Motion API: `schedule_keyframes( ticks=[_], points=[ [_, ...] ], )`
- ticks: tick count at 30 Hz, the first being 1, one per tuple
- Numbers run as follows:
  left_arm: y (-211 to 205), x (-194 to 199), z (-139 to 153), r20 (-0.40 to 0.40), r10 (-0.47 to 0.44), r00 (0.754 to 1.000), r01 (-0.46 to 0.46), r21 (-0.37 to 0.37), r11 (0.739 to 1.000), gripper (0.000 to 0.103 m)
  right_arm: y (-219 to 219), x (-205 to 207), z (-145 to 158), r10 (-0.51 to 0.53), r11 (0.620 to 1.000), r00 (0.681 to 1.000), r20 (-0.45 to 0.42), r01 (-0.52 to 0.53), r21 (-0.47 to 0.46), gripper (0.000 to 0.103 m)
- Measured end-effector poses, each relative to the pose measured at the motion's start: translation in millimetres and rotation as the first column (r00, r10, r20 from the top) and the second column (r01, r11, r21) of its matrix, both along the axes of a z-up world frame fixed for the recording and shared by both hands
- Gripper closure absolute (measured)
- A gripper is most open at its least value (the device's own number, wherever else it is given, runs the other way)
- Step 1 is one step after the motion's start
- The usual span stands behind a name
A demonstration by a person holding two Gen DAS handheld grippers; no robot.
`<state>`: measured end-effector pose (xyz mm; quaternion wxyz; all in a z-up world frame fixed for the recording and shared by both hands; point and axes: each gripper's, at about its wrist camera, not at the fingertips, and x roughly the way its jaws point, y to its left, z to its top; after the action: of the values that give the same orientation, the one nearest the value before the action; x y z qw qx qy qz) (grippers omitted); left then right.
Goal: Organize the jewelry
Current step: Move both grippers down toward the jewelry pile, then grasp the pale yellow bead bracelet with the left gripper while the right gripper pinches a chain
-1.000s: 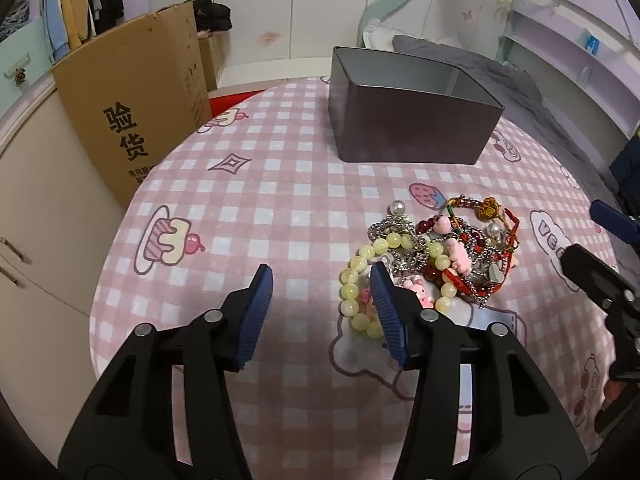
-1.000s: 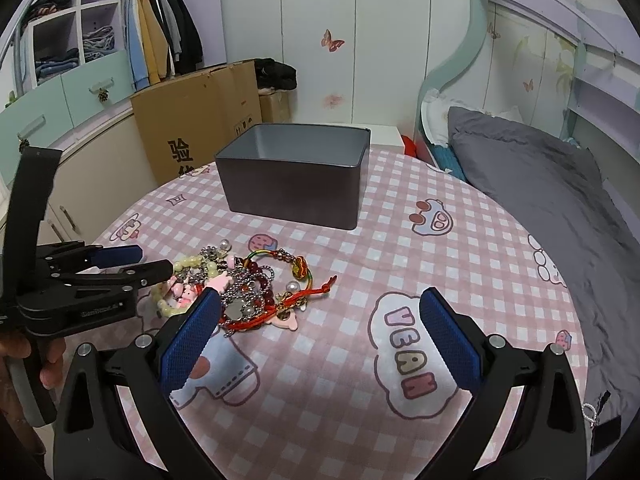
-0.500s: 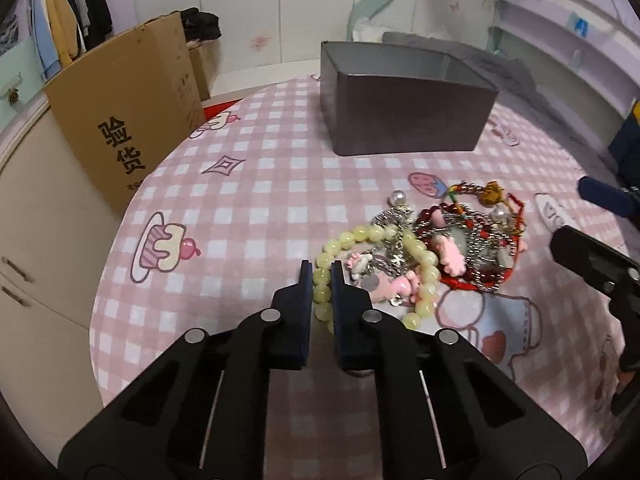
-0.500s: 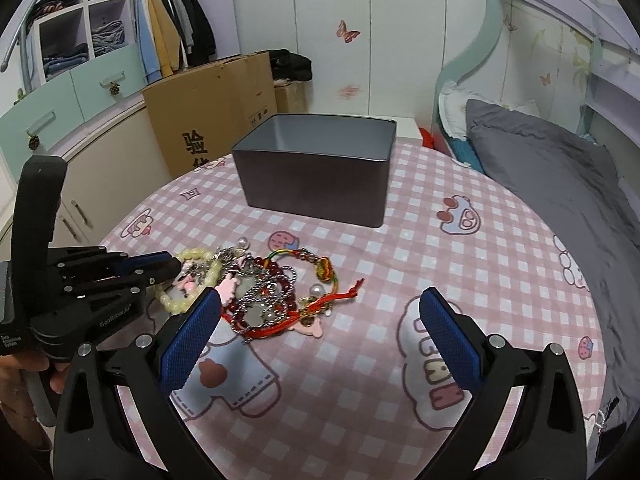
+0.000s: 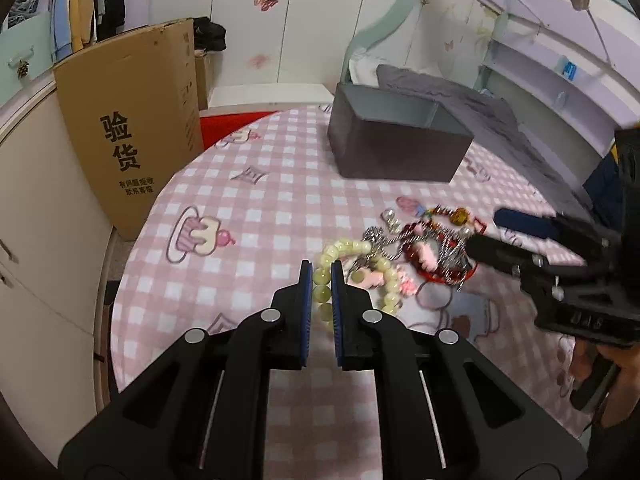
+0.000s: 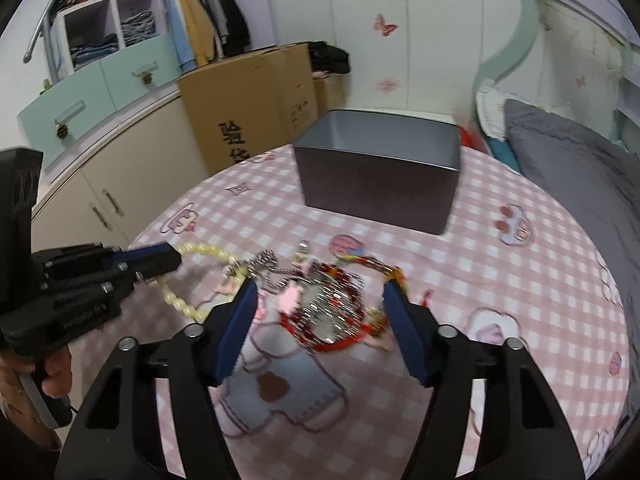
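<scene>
With the grey tin box point(image 6: 378, 184) apparently empty, the left gripper point(image 5: 321, 280) pinches the pale-green bead bracelet point(image 5: 352, 250) while the right gripper point(image 6: 320, 300), jaws closing, straddles the tangled jewelry pile point(image 6: 332, 304) unsorted on the tablecloth point(image 6: 500, 280).

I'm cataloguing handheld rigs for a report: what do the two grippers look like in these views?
Both match: the left gripper and right gripper are matte black plastic, each with two angular fingers lined with ribbed blue pads and silver round bolts at the joints. Each has a boxy black body with small raised lettering, too blurred to read, above a pistol-style handle. No sleeve is visible.
</scene>
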<state>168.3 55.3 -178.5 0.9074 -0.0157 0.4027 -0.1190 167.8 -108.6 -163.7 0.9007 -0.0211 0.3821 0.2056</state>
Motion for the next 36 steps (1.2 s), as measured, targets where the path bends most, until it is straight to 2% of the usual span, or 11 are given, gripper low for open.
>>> schedule_keyframes(
  ticks=[4,7,9,12,19,25,29,31,36],
  points=[
    [9.4,-3.4,-3.4,-0.007,0.024,1.000,-0.024,0.009,1.000,0.094,19.8,13.7,2.6,0.057,0.998,0.998,-0.004,-0.057,-0.032,0.044],
    [18.9,-4.0,-3.9,-0.012,0.043,0.999,-0.043,0.002,0.999,0.094,35.9,25.5,-1.1,0.101,0.993,0.994,-0.028,-0.103,-0.056,0.048],
    [24.7,-3.8,-5.0,-0.014,0.054,0.998,-0.054,0.001,0.999,0.094,47.7,29.8,-5.5,0.132,0.988,0.990,-0.044,-0.135,-0.080,0.057],
    [33.5,-2.9,-5.2,-0.013,0.077,0.997,-0.077,-0.007,0.997,0.094,61.1,30.6,-10.0,0.187,0.974,0.980,-0.063,-0.193,-0.119,0.058],
    [38.6,0.6,-11.9,-0.028,0.077,0.997,-0.078,-0.022,0.997,0.094,79.7,25.5,-17.1,0.344,0.897,0.936,-0.079,-0.352,-0.267,0.058],
    [38.2,1.7,-9.6,-0.021,0.073,0.997,-0.073,-0.030,0.997,0.094,96.2,26.4,-22.4,0.436,0.832,0.895,-0.090,-0.440,-0.338,0.058],
    [38.1,2.9,-10.6,-0.023,0.073,0.997,-0.074,-0.022,0.997,0.094,107.0,30.2,-28.9,0.505,0.781,0.855,-0.120,-0.512,-0.358,0.059],
    [36.4,3.3,-10.6,-0.023,0.067,0.998,-0.067,-0.017,0.998,0.094,107.5,31.1,-30.6,0.539,0.751,0.830,-0.142,-0.551,-0.365,0.062],
    [32.2,6.8,-11.5,-0.027,0.061,0.998,-0.062,-0.010,0.998,0.094,107.6,38.1,-31.6,0.602,0.716,0.776,-0.190,-0.630,-0.302,0.088]
  ],
)
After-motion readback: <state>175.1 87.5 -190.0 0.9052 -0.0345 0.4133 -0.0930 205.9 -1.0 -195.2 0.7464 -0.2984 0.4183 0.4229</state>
